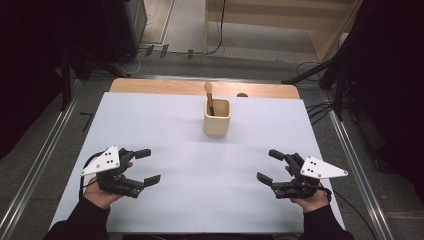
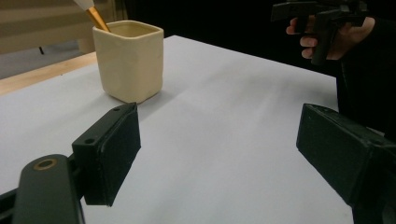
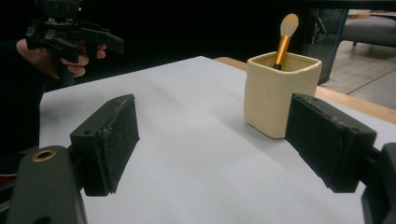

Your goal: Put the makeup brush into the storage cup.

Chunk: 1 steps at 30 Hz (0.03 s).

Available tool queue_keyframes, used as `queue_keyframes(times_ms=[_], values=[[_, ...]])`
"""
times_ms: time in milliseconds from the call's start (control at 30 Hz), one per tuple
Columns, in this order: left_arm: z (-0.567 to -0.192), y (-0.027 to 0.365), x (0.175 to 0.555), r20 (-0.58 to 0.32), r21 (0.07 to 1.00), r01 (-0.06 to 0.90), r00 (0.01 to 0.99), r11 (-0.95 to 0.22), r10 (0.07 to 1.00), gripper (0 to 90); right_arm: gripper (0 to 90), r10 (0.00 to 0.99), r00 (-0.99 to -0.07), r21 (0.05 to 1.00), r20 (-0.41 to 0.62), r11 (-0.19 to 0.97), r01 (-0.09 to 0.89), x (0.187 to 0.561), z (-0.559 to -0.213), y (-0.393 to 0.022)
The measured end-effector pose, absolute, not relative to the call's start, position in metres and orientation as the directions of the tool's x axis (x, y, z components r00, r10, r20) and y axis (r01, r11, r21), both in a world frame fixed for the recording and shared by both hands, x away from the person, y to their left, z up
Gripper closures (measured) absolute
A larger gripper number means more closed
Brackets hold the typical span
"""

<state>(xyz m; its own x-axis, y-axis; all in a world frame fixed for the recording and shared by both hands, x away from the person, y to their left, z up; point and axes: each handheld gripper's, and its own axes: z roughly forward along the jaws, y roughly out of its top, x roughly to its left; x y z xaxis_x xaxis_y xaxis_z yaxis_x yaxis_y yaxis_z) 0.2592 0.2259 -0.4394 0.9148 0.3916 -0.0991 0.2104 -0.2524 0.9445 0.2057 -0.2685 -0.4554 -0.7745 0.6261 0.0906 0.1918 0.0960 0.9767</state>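
Nearest the person, at the bench's front edge, two dark sleeves come in from the bottom of the high view, each hand gripping a black two-jaw tool. The left gripper (image 1: 148,166) sits over the front left of the white bench (image 1: 165,125), held by the left hand (image 1: 102,192), with its grey three-cornered plate on top; its fingers (image 2: 112,154) are spread wide with nothing between them, only bare white surface showing in the gap in the left gripper view. The right gripper (image 1: 267,165) mirrors it over the front right, held by the right hand (image 1: 310,197), and its fingers (image 3: 109,140) are likewise spread wide and hold nothing (the right gripper view looks between them across the sheet). The two tools are well apart and angled inward toward the middle of the bench. Farther back, near the centre and toward the far edge, stands a cream square-sided cup (image 1: 217,118), upright on the white surface. A makeup brush (image 1: 209,98) stands in it, tilted, its gold handle inside the cup and its pale rounded head poking above the rim. Behind the cup a strip of bare wood (image 1: 150,86) shows along the bench's far edge. Beyond that lie grey floor, dark stands and trailing cables (image 1: 320,107).
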Motion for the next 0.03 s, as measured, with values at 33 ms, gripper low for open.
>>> queue_keyframes(times_ms=[33], values=[[-0.4395, 0.2260, 0.2593, -0.101, 0.945, 0.211, 0.915, -0.251, 0.392, 14.3, 18.3, 0.627, -0.773, 0.977, 0.092, 0.094, 0.192, 0.2058, -0.4553, -0.2686]])
